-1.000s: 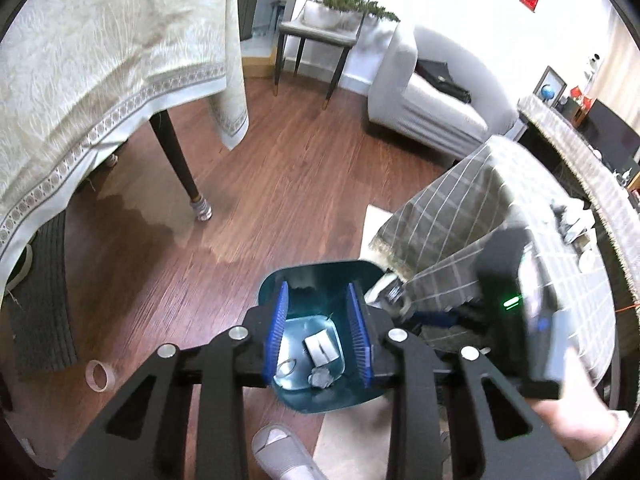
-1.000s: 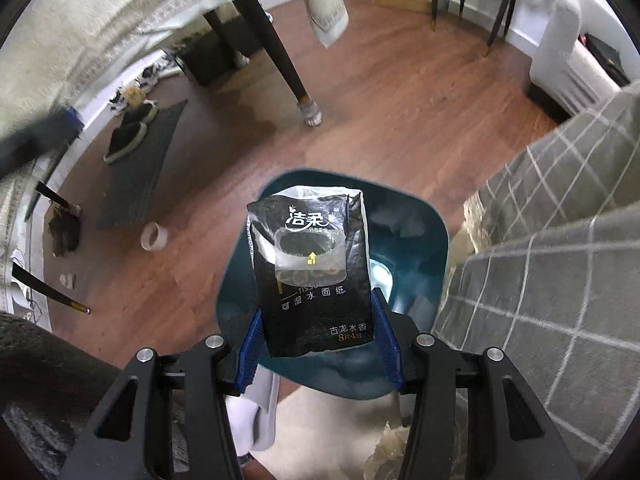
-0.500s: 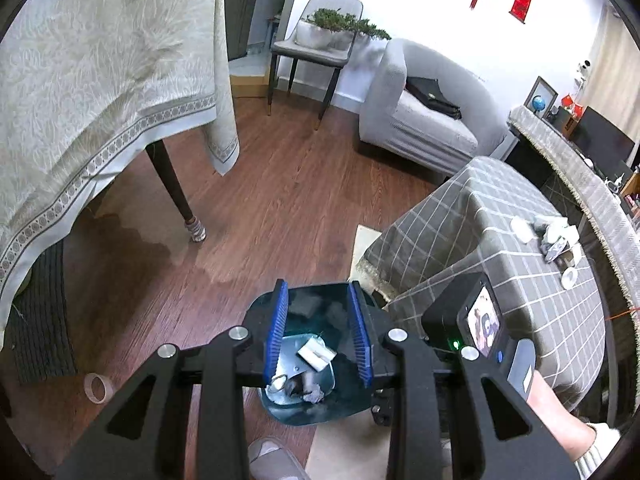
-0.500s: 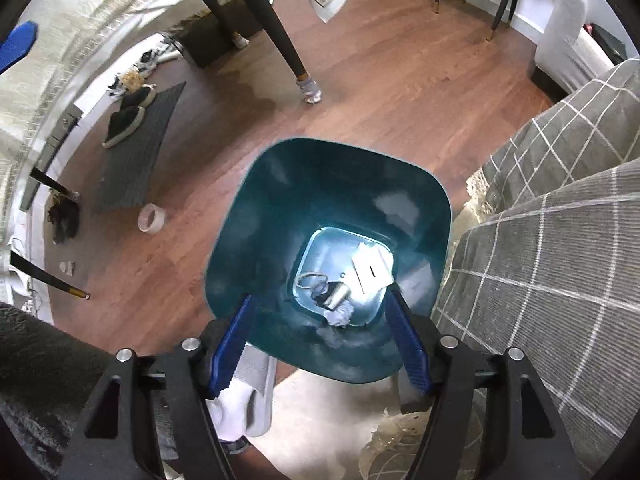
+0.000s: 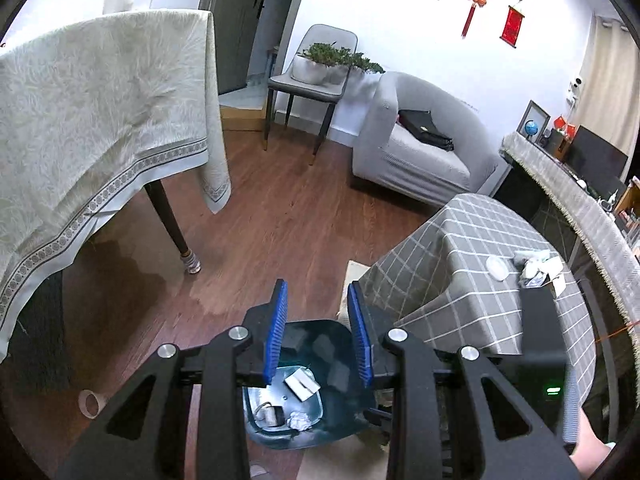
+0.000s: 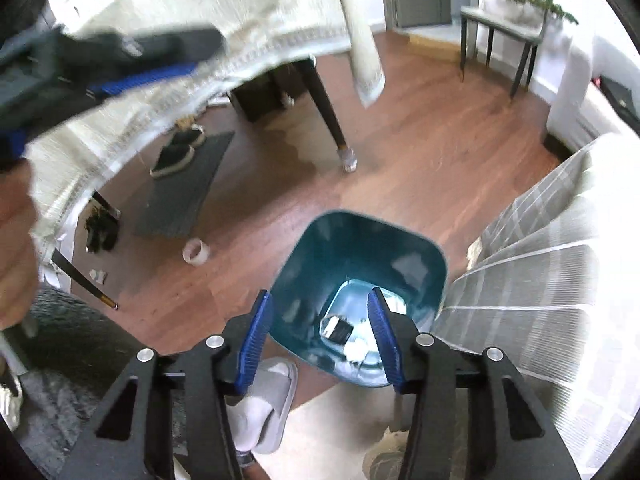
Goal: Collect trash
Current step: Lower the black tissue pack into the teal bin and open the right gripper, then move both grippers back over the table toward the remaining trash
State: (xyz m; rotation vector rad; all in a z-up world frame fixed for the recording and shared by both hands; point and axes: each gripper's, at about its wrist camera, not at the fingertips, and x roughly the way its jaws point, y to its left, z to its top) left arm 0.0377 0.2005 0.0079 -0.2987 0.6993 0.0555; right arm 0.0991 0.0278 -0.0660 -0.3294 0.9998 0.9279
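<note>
The mouth of the teal bin (image 6: pixel 356 264) is left uncovered, and free air is seen above it. Close on its right it is hemmed by the checked cloth (image 6: pixel 536 300) hanging off the low surface (image 5: pixel 488 280). Left of the bin and beyond it, bare wood floor (image 5: pixel 280 208) is left open as far as the dark leg (image 6: pixel 326 108) of the draped surface, with only a tape roll (image 6: pixel 196 252) lying on it. At the bin's near edge a slippered foot (image 6: pixel 264 404) is planted.
</note>
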